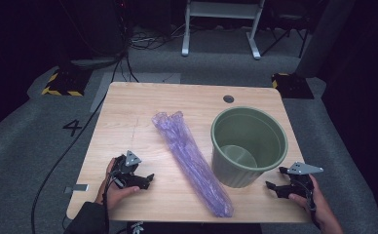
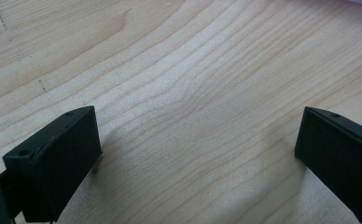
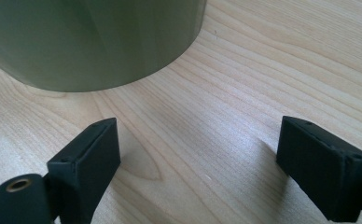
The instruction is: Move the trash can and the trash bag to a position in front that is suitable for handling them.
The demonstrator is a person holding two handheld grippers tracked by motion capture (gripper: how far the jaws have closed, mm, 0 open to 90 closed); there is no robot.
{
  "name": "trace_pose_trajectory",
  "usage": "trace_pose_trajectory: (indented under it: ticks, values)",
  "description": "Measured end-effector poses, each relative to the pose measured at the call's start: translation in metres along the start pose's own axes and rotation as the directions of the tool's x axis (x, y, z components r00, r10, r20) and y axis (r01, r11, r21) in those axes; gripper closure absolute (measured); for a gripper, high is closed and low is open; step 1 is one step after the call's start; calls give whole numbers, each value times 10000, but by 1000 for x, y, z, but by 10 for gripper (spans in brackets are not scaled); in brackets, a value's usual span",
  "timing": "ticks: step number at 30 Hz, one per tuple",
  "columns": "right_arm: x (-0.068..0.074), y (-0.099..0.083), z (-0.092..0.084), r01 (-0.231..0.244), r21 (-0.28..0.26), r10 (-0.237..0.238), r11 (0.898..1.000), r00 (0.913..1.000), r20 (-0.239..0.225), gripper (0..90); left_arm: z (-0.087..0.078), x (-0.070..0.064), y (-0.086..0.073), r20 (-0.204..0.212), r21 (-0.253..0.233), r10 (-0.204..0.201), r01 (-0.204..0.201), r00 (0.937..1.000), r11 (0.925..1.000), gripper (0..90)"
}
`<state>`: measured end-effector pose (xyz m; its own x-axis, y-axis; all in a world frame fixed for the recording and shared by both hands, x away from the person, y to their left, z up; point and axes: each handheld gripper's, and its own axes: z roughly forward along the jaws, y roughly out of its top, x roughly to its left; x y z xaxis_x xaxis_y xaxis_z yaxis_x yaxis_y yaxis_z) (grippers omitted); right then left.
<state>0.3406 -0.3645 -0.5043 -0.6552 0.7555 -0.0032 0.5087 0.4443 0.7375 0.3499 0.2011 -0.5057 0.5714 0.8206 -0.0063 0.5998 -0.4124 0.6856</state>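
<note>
On the worktop there is one green plastic bucket and one rolled purple plastic bag. Two hand-held grippers rest on it: the left hand-held gripper and the right hand-held gripper.

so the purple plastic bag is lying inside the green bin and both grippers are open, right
Not quite: the purple plastic bag lies on the table to the left of the green bin, not inside it, as the high view shows. The left gripper and right gripper are indeed open.

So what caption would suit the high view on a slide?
Two open hand-held grippers, left gripper and right gripper, rest either side of a crumpled purple plastic bag and green ribbed plastic bin on a wooden table.
</note>
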Motion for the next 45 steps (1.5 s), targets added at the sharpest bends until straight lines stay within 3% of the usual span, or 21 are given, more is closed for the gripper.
trace_pose_trajectory:
  ticks: [6,9,12,14,15,19,24,31,39,43,45]
  values:
    - [0,0,0,26,1,-26,10000,10000,-36,130,-2,-7,-1,5,-66,22,-22,10000,10000,27]
    - [-1,0,0,46,-4,-46,10000,10000,-42,130,-4,-12,-2,291,-161,290,-285,9992,9995,77]
    - [0,0,0,39,3,-39,10000,10000,-18,129,-7,-17,1,797,-300,636,-614,9948,9977,196]
    - [0,0,0,5,3,-5,10000,10000,-2,129,-7,-23,5,802,-459,662,-627,9946,9970,144]
    - [0,0,0,-10,0,10,10000,10000,27,130,-7,-26,8,611,-433,929,-903,9938,9950,173]
    - [1,0,-1,-60,-1,60,10000,9999,95,129,-7,-42,20,913,-564,1650,-1603,9821,9855,185]
    - [1,-1,-1,-69,-3,69,10000,9999,131,129,-12,-60,34,1194,-1126,2252,-2122,9670,9707,192]
    - [1,-1,-1,-86,2,86,10000,9999,144,127,-9,-74,53,1259,-1717,2821,-2592,9511,9504,232]
    - [1,-1,-1,-91,5,91,10000,9998,153,126,16,-81,65,1650,-1648,3052,-2788,9379,9461,233]
    - [1,0,-1,-109,11,108,9999,9998,146,126,26,-82,72,1757,-1810,3049,-2737,9360,9446,234]
    - [1,0,-1,-103,12,102,9999,9998,146,126,31,-82,76,1551,-1676,3040,-2782,9400,9458,248]
